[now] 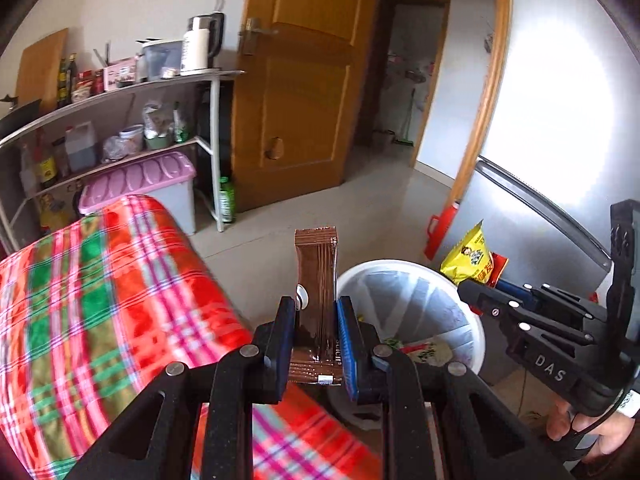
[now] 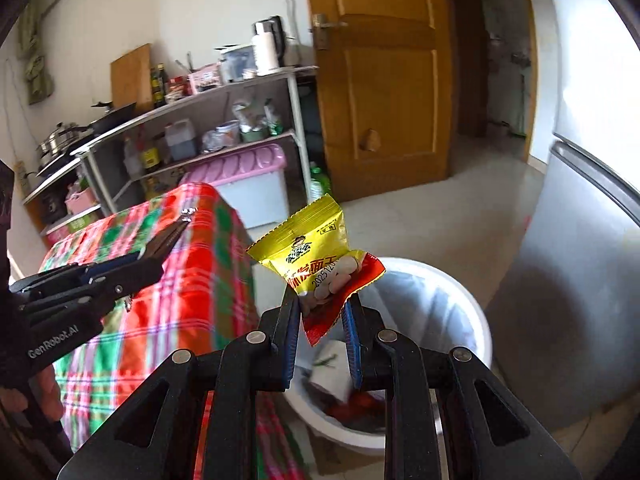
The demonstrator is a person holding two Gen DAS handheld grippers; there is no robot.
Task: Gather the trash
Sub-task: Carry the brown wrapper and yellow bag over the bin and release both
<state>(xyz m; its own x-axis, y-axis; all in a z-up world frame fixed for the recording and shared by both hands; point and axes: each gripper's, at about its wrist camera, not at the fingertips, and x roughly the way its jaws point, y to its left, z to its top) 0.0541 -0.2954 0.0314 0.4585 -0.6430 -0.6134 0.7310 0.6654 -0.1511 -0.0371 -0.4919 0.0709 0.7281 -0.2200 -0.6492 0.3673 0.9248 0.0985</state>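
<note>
At the far left a desk draped in a red, green and pink plaid cloth is standing in front of a grey shelf rack that is carrying a white electric kettle, with a lilac-lidded storage bin on the floor beneath it. Just right of the desk's edge, the left hand-held gripper is clamping a brown snack wrapper that is sticking upright between its pads. Right of that, a white trash bucket with litter inside is sitting on the floor beside the desk, close to a silver fridge. The right hand-held gripper is gripping a yellow and red snack packet by its lower end, holding it above the bucket's near rim. Behind, a wooden door is standing open.
</note>
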